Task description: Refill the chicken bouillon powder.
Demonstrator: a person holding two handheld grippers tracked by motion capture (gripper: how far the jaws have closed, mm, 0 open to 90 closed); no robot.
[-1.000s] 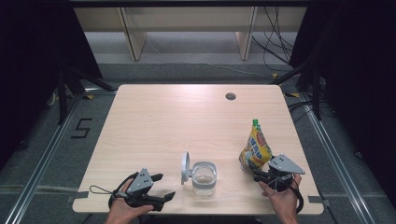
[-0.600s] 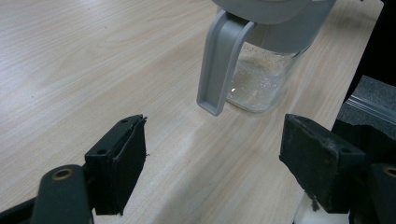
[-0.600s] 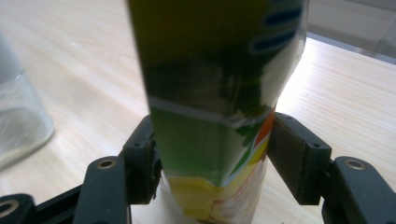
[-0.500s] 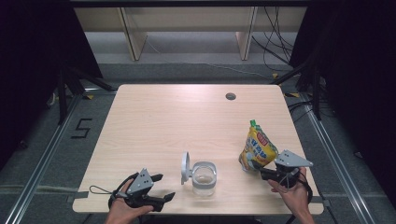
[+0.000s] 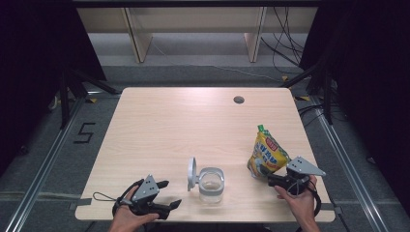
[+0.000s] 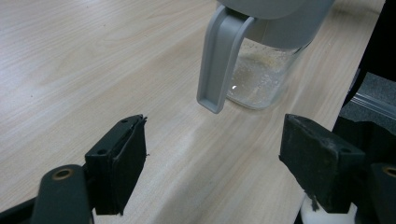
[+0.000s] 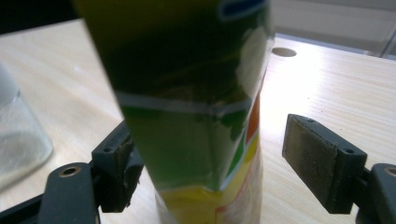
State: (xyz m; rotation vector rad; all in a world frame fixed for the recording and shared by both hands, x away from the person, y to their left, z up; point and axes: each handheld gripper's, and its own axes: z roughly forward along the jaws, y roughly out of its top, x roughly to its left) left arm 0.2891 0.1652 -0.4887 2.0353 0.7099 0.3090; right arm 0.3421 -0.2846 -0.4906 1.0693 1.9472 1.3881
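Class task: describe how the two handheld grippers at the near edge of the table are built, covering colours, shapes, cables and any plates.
Both are black. The left gripper and right gripper each carry a grey three-cornered plate on top. Each has two black jaws with flat, rectangular dark pads held by brass-coloured rivets. A thin black cable loops from the left one, and a black cable runs by the right wrist. The forearms are bare, with no sleeves in view.

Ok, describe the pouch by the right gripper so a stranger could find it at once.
Start at the pale wooden table and go to its near right corner, where the right gripper sits. The pouch stands upright just in front of it, between its open jaws. It is the only colourful thing there: yellow and green with a green cap, unlike the clear glass jar to its left.
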